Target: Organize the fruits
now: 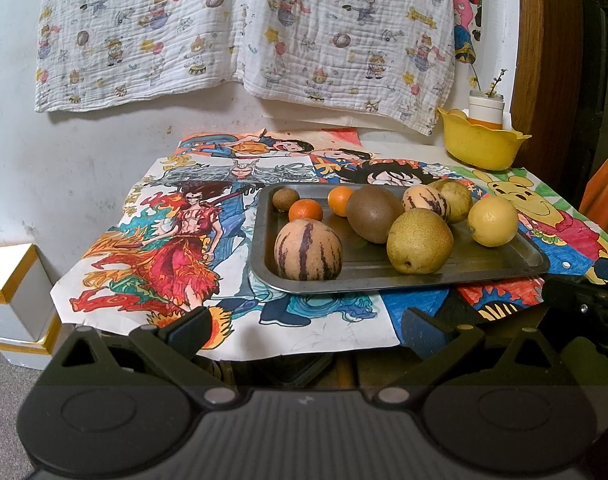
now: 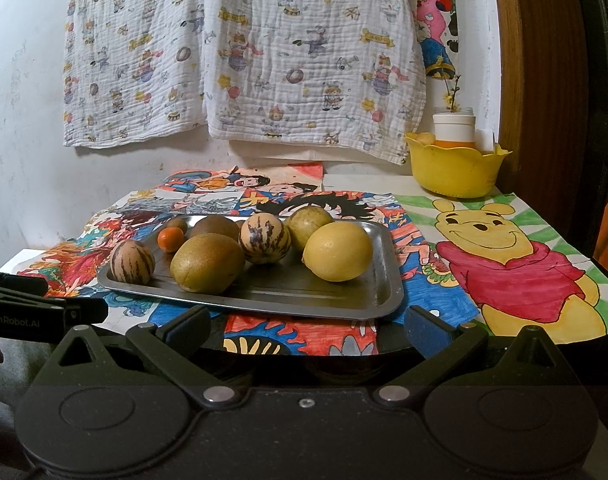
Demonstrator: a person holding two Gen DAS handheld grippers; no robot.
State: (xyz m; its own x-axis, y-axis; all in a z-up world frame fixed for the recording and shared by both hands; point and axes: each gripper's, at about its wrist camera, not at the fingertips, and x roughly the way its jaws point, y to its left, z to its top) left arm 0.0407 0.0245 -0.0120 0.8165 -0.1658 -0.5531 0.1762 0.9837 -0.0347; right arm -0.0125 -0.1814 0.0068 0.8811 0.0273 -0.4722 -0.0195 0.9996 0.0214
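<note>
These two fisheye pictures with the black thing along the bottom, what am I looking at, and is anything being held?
That black thing is a hand-held gripper; a person carries one in each hand, each with a camera looking along its two fingers. One picture comes from the left gripper, the other from the right gripper. Both are open and hold nothing. Ahead is a table covered in cartoon drawings. On it sits a metal tray with fruit: a lemon, a pear, a kiwi, striped melons and small oranges. A yellow bowl stands behind.
</note>
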